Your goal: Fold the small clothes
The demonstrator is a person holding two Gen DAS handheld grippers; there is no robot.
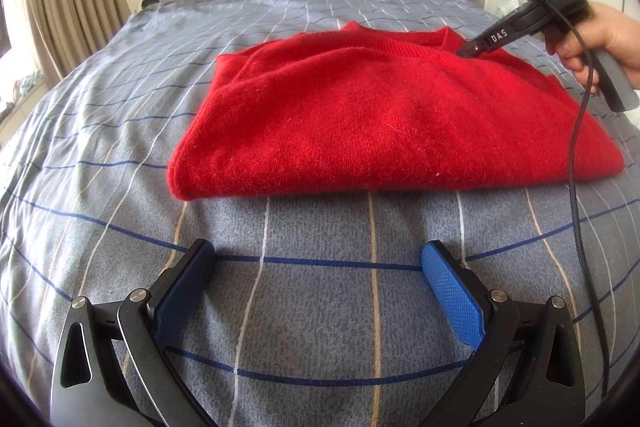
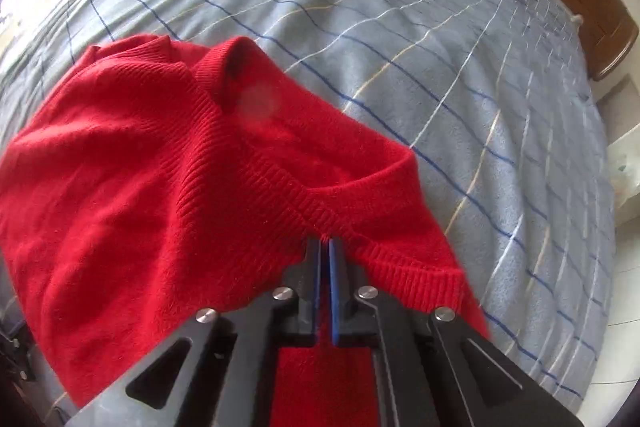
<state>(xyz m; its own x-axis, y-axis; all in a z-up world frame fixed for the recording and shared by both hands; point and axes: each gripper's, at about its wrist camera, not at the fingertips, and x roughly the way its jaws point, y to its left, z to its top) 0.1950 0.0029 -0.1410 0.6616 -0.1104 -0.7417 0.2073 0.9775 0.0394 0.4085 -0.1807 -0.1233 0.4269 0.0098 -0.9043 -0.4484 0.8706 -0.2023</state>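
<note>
Right gripper [image 2: 325, 247] pinches the red sweater's [image 1: 380, 115] ribbed edge; left gripper [image 1: 318, 267] spread over bare bedspread [image 1: 120, 147].

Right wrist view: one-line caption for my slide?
Right tool shut on the ribbed neckline of the red sweater over a checked bedspread.

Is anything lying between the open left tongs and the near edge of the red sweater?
Nothing visible. Only bare checked bedspread separates the left tongs from the red sweater. The right tongs are shut on its ribbed edge.
</note>
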